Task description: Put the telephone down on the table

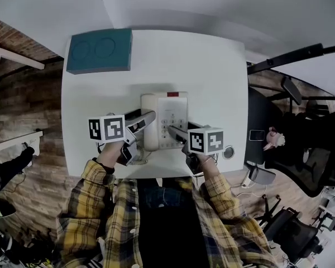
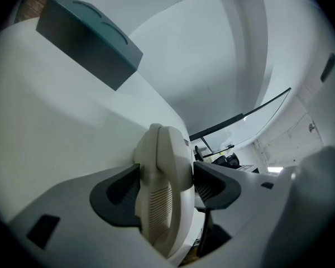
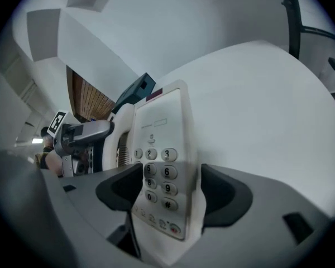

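A cream telephone (image 1: 166, 108) sits in the near middle of the white table (image 1: 212, 71); whether it rests on the top or hangs just above it I cannot tell. Its handset (image 2: 162, 166) lies in the cradle along the left side. My left gripper (image 1: 148, 120) is shut on the handset, with a pad against each side. My right gripper (image 3: 172, 188) is shut on the telephone's keypad end (image 3: 159, 166), one pad over the keys, the other at the right edge. In the right gripper view the left gripper (image 3: 84, 132) shows beside the handset (image 3: 120, 135).
A teal box (image 1: 99, 50) stands at the table's back left corner. A coiled cord (image 1: 138, 158) hangs at the front edge, and a small round fitting (image 1: 229, 152) sits near the front right. A black office chair (image 1: 307, 144) stands to the right of the table.
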`<state>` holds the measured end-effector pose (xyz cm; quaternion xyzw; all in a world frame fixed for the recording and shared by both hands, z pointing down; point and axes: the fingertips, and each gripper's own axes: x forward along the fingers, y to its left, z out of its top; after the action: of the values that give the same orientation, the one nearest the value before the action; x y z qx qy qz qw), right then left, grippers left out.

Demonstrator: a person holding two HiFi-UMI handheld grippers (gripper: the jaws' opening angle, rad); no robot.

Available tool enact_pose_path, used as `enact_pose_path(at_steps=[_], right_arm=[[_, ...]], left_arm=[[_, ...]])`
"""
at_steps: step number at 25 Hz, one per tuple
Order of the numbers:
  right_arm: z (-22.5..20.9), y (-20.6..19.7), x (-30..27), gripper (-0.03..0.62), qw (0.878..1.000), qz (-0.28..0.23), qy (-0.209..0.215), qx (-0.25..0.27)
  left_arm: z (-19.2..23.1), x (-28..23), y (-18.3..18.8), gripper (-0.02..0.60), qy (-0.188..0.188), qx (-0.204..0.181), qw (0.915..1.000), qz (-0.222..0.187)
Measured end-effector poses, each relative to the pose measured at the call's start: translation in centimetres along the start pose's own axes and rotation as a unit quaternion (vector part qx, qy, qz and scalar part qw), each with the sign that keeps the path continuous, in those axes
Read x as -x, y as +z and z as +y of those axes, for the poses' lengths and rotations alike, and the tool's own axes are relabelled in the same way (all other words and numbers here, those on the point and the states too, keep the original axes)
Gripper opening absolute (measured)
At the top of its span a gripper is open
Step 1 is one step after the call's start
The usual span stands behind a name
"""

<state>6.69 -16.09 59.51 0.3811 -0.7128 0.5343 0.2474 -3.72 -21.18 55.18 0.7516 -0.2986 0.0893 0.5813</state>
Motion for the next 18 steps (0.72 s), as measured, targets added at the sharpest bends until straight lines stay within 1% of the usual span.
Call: enact_pose_path(at_steps=[1, 4, 8, 12, 18], right_arm=[[0.1, 0.1, 0.1, 0.304, 1.0, 0.001, 0.001, 0.003], [0.3, 0.3, 0.0, 0.304, 1.0, 0.004, 0.019, -0.015], [0.0, 0.2, 0.2, 0.303, 1.0, 0.005, 0.018, -0.01], [-0.1, 0.5, 0.4, 0.303, 1.0, 0.0, 0.023, -0.011], [0.0, 1.3, 1.8, 0.302, 0.999, -0.021, 0.033, -0.007]], left_arm=[[0.0, 0.0, 0.0, 0.308, 0.002, -0.003, 1.0, 0.002], [0.1, 0.2, -0.1, 0.308, 0.003, -0.001, 1.0, 0.001], [-0.1, 0.2, 0.0, 0.308, 0.006, -0.004, 1.0, -0.004], [-0.3, 0.7, 0.7, 0.308, 0.001, -0.005, 0.9998, -0.018], [-1.3, 1.4, 1.6, 0.308, 0.006, -0.028, 0.9991, -0.03]])
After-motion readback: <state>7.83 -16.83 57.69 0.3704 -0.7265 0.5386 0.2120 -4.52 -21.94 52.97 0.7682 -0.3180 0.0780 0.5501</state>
